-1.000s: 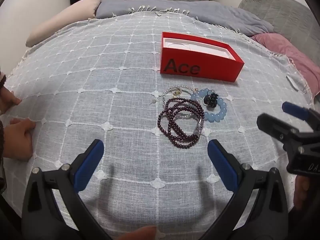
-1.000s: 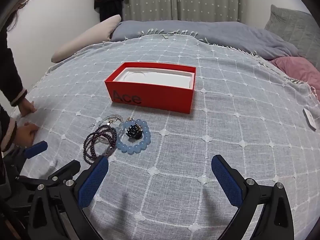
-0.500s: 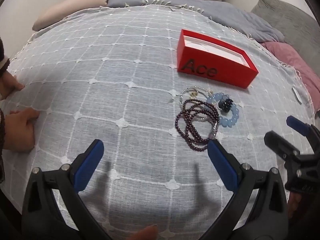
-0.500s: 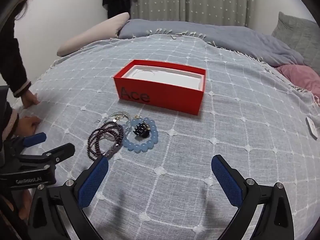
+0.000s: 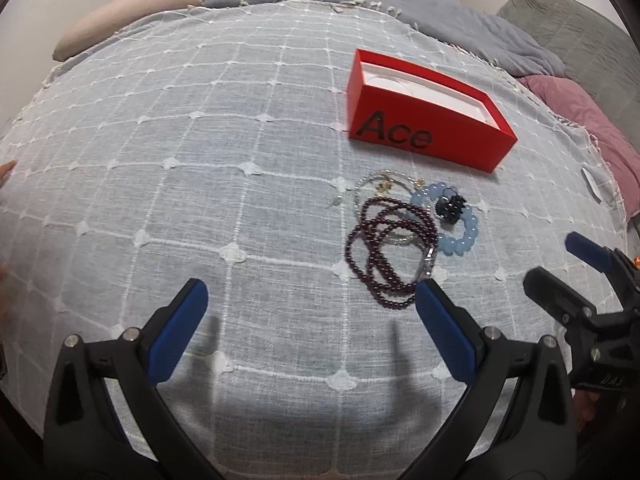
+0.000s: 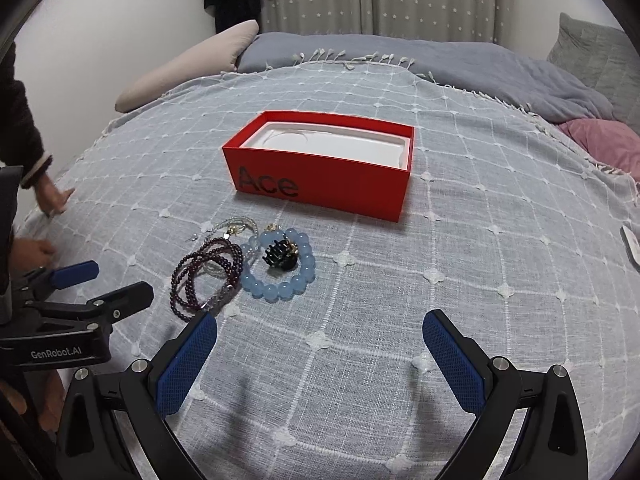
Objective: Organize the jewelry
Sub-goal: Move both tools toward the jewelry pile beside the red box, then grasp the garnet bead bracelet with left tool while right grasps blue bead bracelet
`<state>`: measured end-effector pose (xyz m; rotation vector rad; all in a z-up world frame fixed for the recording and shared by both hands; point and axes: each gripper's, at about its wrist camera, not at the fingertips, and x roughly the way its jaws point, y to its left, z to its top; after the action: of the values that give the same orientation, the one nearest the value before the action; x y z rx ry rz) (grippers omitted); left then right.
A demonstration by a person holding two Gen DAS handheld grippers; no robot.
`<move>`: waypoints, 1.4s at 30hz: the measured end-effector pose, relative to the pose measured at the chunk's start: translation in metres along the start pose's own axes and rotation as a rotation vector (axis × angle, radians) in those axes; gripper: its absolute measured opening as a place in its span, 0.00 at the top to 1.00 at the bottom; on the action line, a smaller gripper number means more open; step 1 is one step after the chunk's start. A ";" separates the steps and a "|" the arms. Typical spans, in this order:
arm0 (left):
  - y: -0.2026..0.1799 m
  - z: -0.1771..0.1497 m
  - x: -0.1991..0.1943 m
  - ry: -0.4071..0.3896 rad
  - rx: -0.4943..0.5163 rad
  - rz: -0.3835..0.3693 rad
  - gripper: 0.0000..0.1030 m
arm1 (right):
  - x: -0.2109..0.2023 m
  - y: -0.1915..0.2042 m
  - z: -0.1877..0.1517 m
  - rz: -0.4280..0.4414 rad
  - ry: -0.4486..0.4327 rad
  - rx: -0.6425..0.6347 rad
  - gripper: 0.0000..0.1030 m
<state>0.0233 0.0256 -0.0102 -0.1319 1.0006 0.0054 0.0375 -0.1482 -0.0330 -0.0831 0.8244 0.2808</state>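
Hovering above the bedspread (image 6: 460, 208), the left gripper (image 5: 310, 308) and right gripper (image 6: 320, 338) are both released, holding nothing. Ahead-right of the left gripper lies the purple bead strand (image 5: 386, 250); the blue bead bracelet (image 6: 280, 274) and red box (image 6: 320, 168) lie beyond.

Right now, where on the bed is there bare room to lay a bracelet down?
Bare blanket right of the red box and ahead of the right hand-held gripper. Crowded where the purple beads and blue bracelet overlap.
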 end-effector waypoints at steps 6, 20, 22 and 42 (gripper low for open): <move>-0.005 0.001 0.002 0.011 0.025 -0.032 0.05 | 0.007 -0.007 0.004 0.040 0.026 0.032 0.20; -0.015 0.011 0.004 0.018 0.060 -0.100 0.28 | 0.014 -0.025 0.011 0.193 0.080 0.150 0.45; -0.016 0.012 0.006 0.029 0.065 -0.103 0.35 | 0.015 -0.027 0.012 0.207 0.084 0.159 0.45; -0.034 0.009 0.027 0.076 0.128 -0.116 0.47 | 0.030 -0.033 0.019 0.231 0.062 0.183 0.78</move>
<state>0.0475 -0.0083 -0.0246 -0.0733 1.0645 -0.1707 0.0797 -0.1697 -0.0429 0.1773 0.9191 0.4204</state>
